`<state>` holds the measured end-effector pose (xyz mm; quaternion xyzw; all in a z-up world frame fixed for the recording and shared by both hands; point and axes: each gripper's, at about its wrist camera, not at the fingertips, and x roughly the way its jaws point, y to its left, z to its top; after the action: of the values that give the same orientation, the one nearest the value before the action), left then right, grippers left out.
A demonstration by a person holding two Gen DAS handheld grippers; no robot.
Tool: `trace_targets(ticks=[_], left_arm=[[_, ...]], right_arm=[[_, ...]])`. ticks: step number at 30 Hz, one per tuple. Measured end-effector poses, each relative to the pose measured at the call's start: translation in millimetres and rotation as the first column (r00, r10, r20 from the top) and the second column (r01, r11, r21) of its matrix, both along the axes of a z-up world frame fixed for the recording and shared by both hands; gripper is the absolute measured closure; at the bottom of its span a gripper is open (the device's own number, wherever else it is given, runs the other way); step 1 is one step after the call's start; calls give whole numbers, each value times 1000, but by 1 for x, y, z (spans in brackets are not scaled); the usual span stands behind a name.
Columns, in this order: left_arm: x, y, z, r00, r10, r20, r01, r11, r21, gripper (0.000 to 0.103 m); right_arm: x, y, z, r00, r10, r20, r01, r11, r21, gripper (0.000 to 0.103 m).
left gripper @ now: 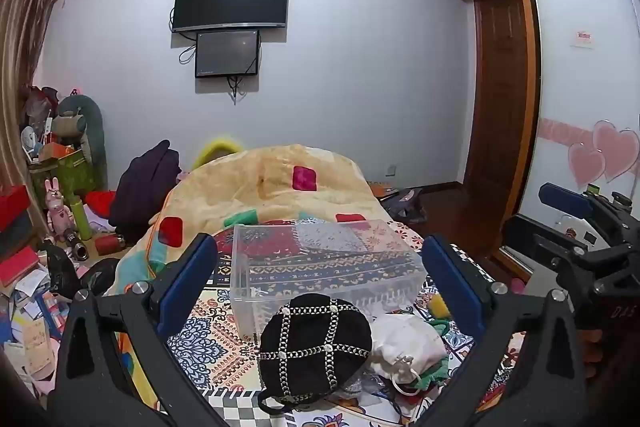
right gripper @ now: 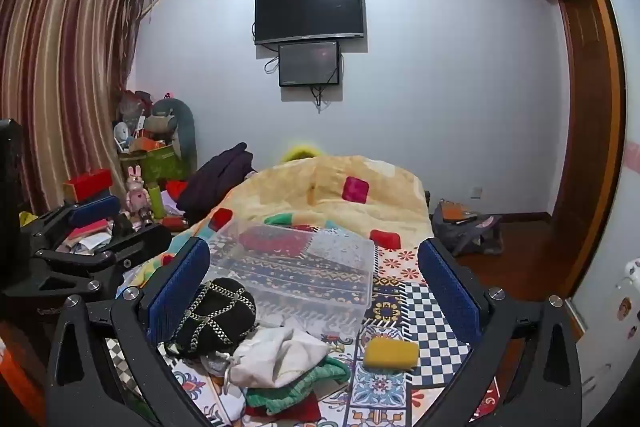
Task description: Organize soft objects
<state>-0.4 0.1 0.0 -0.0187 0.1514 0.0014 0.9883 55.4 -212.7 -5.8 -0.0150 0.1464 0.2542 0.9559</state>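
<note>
Left wrist view is showing the left gripper point(left gripper: 318, 275) hovering with its blue pads spread wide apart, gripping nothing, above a bed point(left gripper: 224, 343) covered in a patterned sheet. Between the pads, a black hat point(left gripper: 314, 345) crossed with silver chain trim is lying just in front of a clear plastic box point(left gripper: 326, 267), which is sitting on the sheet. A white cloth pouch point(left gripper: 406, 345) is touching the hat's right side, resting on green knitwear point(left gripper: 434, 371), and a yellow sponge point(left gripper: 439, 305) is peeking out beside the right pad. The right gripper point(left gripper: 588, 227) is showing at the right edge.

Right wrist view is showing the right gripper point(right gripper: 314, 285) likewise standing open and holding nothing over the same pile. A yellow quilt point(right gripper: 340, 193) with coloured patches is bunching behind the box. On the far wall, a television point(right gripper: 310, 11) is hanging above a smaller screen point(right gripper: 309, 63), and striped curtains point(right gripper: 60, 75) are hanging at the left.
</note>
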Motion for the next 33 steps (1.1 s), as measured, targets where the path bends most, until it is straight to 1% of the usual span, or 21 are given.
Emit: trace_targets(ticks=[5,11,12,16,33], left_arm=[[0,1,0,1000,5,4,-5,1000,-2,0],[-1,1,5,1000,5,11,-5,1000,-6,0],[-1,1,6,1000,6,12,-6,1000,-6,0],[-4,-2,0,1000,-8,23,8,1000,2,0],[-6,-4,2,1000,-4,27,4,1000,6,0]], right_arm=[[0,0,-1,1000,-4,16,4,1000,-12,0],[-6,2,6,1000,1,26,0,1000,-15,0],[-6,2,1,1000,6,29,-6,1000,-12,0],[-3,1,-2,1000,9,27,-9,1000,-5,0],[-4,1,0,1000,8,29,-9,1000,0,0]])
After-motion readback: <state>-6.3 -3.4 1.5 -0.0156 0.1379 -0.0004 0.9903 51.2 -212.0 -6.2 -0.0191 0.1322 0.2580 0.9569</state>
